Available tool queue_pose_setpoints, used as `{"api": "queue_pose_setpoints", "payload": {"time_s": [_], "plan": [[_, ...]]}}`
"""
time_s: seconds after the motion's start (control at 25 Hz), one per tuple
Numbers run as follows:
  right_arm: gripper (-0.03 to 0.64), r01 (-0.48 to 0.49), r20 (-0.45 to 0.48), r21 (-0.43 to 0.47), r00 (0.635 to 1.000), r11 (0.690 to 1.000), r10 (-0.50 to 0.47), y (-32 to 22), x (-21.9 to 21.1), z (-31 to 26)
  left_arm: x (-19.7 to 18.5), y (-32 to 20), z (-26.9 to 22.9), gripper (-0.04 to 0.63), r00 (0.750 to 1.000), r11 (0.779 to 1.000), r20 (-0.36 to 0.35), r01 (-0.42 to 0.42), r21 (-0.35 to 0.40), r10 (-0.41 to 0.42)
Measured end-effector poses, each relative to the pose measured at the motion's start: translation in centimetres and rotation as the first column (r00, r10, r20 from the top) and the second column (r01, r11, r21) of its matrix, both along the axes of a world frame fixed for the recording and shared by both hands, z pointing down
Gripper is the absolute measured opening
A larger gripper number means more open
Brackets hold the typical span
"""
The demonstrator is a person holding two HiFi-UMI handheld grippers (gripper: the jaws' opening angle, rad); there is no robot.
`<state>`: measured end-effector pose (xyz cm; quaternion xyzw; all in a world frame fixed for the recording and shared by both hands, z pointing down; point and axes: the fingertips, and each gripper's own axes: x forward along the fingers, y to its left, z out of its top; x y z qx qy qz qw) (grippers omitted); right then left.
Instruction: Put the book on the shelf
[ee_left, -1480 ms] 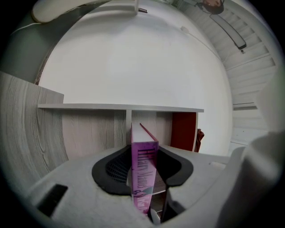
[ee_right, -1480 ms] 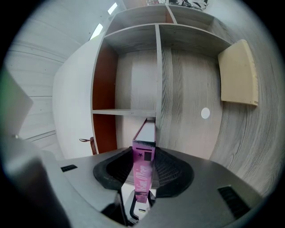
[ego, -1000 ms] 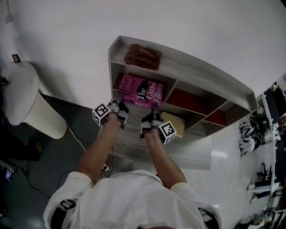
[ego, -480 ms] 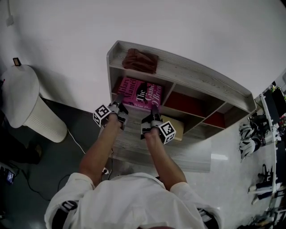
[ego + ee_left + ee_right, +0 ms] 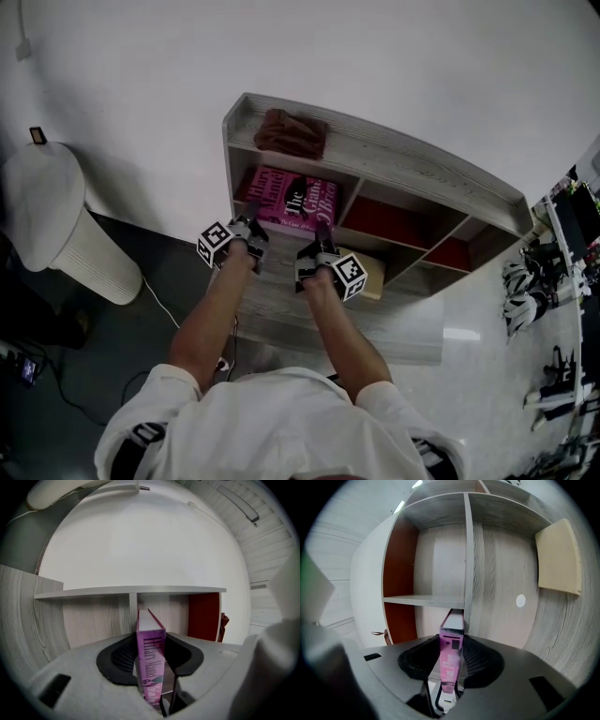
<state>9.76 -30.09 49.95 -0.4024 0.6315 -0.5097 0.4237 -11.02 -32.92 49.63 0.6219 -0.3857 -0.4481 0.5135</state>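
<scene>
Both grippers hold a pink book (image 5: 292,195) by its near edge, at the mouth of the upper left compartment of the grey wooden shelf (image 5: 403,157). My left gripper (image 5: 250,219) is shut on the book's left end. In the left gripper view the book's spine (image 5: 149,634) stands upright between the left gripper's (image 5: 151,667) dark pads. My right gripper (image 5: 322,236) is shut on the right end, and in the right gripper view the book (image 5: 452,644) stands upright in the right gripper (image 5: 451,670). The book's far edge reaches into the compartment.
A brown cloth (image 5: 291,133) lies on the shelf's top. Red back panels (image 5: 394,217) show in the middle and right compartments. A tan board (image 5: 373,272) sits in a lower compartment. A white rounded bin (image 5: 52,220) stands at the left. Gear lies on the floor at the right (image 5: 530,281).
The head view has shifted a little. Both grippers keep the same hold on the book at the same compartment.
</scene>
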Motion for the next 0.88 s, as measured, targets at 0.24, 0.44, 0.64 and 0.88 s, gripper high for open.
{"api": "queue_pose_setpoints", "payload": {"time_s": [0.24, 0.44, 0.64, 0.88], "plan": [[0.146, 0.003, -0.010, 0.008, 1.000, 1.000, -0.003, -0.33, 0.19, -0.01, 0.20, -0.29, 0.10, 0.160, 1.000, 1.000, -0.006, -0.015, 0.003, 0.015], [0.146, 0.008, -0.007, 0.011, 1.000, 1.000, -0.008, -0.60, 0.08, 0.01, 0.12, -0.53, 0.01, 0.160, 1.000, 1.000, 0.002, -0.024, 0.004, 0.024], [0.146, 0.031, 0.028, 0.008, 0.999, 0.999, -0.031, -0.71, 0.22, 0.04, 0.16, -0.54, 0.00, 0.160, 1.000, 1.000, -0.008, -0.026, 0.016, 0.026], [0.178, 0.046, 0.044, 0.034, 0.998, 0.998, -0.047, -0.88, 0.42, -0.71, -0.01, -0.36, -0.83, 0.247, 1.000, 0.998, 0.000, -0.025, 0.050, 0.025]]}}
